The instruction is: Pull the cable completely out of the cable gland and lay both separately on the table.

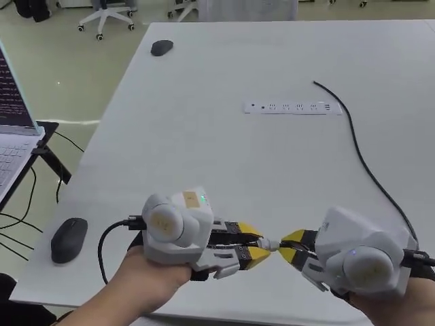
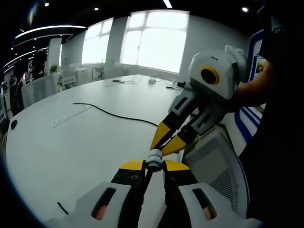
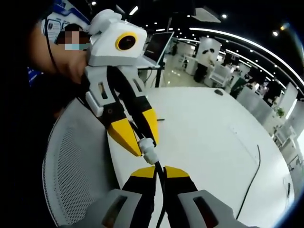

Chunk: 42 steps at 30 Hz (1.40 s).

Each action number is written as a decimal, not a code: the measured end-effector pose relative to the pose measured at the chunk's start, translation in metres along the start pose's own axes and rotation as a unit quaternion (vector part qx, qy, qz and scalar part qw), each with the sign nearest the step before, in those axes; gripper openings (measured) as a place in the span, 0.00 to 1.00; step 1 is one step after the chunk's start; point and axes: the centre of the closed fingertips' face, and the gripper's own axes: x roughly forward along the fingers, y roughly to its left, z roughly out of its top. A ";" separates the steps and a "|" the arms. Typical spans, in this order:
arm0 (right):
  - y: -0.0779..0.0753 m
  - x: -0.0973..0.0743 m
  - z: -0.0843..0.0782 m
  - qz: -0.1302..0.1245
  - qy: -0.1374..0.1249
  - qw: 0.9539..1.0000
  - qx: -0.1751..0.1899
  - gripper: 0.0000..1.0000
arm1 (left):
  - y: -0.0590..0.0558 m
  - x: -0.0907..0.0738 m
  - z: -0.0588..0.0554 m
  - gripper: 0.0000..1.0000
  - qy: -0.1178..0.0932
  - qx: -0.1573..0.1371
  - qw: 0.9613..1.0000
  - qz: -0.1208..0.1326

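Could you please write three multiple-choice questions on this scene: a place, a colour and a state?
1. Where is the power strip? A. far across the table B. between the grippers C. at the table's near edge
2. What colour are the tips of the left gripper and right gripper? A. red B. yellow C. green
3. The cable gland is A. lying on the table B. held up between both grippers C. resting on the power strip
Answers: 1 A, it lies beyond the grippers; 2 B, yellow in every view; 3 B, the left clamps it, the right the cable.
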 end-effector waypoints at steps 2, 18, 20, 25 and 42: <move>0.001 0.000 -0.001 0.001 -0.002 1.000 0.008 0.00 | -0.001 0.000 0.000 0.15 0.000 0.001 1.000 0.000; -0.021 -0.004 -0.036 -0.022 0.004 0.988 0.151 0.00 | 0.000 -0.004 0.003 0.15 -0.010 -0.006 1.000 0.007; -0.024 -0.003 -0.042 -0.027 0.005 0.985 0.169 0.00 | 0.001 -0.003 0.004 0.15 -0.009 -0.005 1.000 0.007; -0.032 -0.003 -0.056 -0.040 0.004 0.973 0.226 0.00 | 0.003 -0.002 0.006 0.15 -0.011 -0.003 1.000 0.007; -0.041 0.004 -0.099 -0.053 0.010 0.906 0.419 0.01 | 0.002 -0.002 0.005 0.15 -0.007 -0.001 1.000 0.008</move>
